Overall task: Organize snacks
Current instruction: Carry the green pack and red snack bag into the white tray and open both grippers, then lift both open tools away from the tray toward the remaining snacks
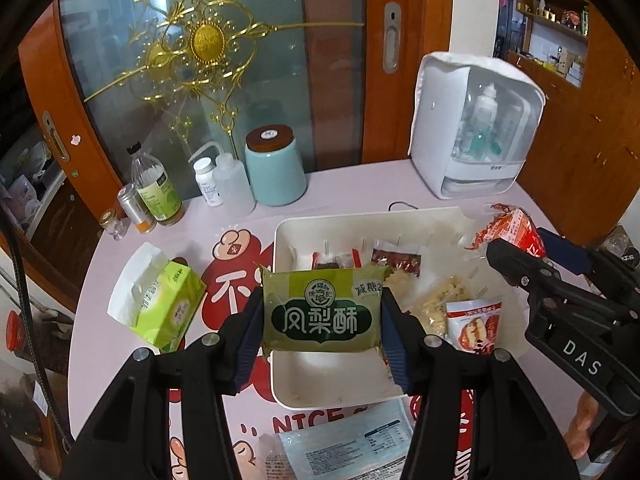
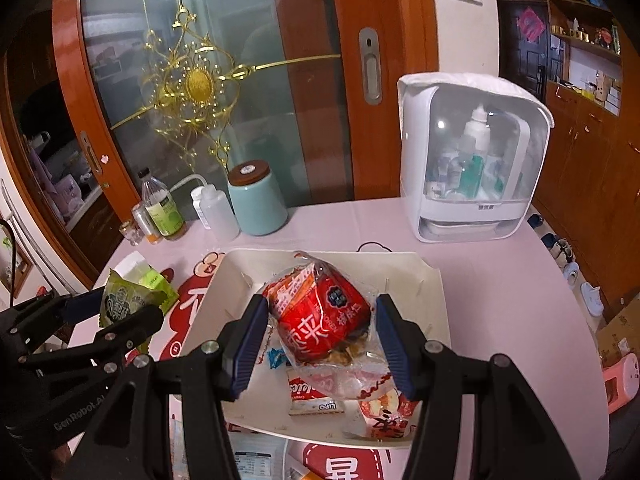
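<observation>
In the left wrist view, the left gripper point(image 1: 322, 320) is clamping a green pastry packet point(image 1: 322, 310) at lower centre, hanging over the near edge of the white tray point(image 1: 280, 320); its label is reading 凤梨酥 and 减糖. In the right wrist view, the right gripper point(image 2: 320, 340) is pinching a red snack bag point(image 2: 320, 320) above the tray's middle (OREO is showing faintly). Both snacks look ready for placing; next likely comes lowering and letting go.
</observation>
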Tool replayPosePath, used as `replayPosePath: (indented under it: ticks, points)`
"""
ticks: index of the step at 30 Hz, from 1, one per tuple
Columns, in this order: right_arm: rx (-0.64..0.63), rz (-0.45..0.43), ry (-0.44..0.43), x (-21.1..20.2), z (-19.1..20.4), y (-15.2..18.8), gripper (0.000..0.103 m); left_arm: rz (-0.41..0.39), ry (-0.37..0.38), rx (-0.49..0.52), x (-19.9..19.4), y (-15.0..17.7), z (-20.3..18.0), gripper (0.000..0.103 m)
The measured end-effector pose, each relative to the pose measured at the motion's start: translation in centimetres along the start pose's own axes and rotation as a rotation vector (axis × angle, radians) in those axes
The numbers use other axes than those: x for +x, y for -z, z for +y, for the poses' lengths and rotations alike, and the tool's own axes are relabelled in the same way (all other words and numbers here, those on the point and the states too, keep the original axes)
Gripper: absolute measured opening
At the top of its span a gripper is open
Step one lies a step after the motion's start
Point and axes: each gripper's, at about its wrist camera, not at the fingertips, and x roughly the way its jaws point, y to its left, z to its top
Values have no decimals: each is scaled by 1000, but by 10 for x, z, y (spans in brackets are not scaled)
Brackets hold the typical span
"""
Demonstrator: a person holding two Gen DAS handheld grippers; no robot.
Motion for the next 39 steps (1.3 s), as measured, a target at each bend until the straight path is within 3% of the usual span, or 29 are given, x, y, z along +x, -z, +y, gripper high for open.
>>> replayPosePath:
  ticks: [2, 3, 7, 14, 39]
  points:
    - [-5, 22, -18, 6, 1, 1, 59, 12, 4, 6, 5, 1, 0, 56]
    - [-2, 37, -40, 10, 1, 2, 63, 21, 13, 8, 8, 1, -1, 64]
    - [23, 63, -59, 16, -4, 5, 64, 29, -8, -23, 12, 0, 6, 92]
    - [44, 60, -73, 10, -7, 7, 65, 48, 25, -97, 10, 4, 22, 93]
    - [7, 12, -46, -53, 10, 38, 65, 16, 57, -52, -54, 44, 26, 93]
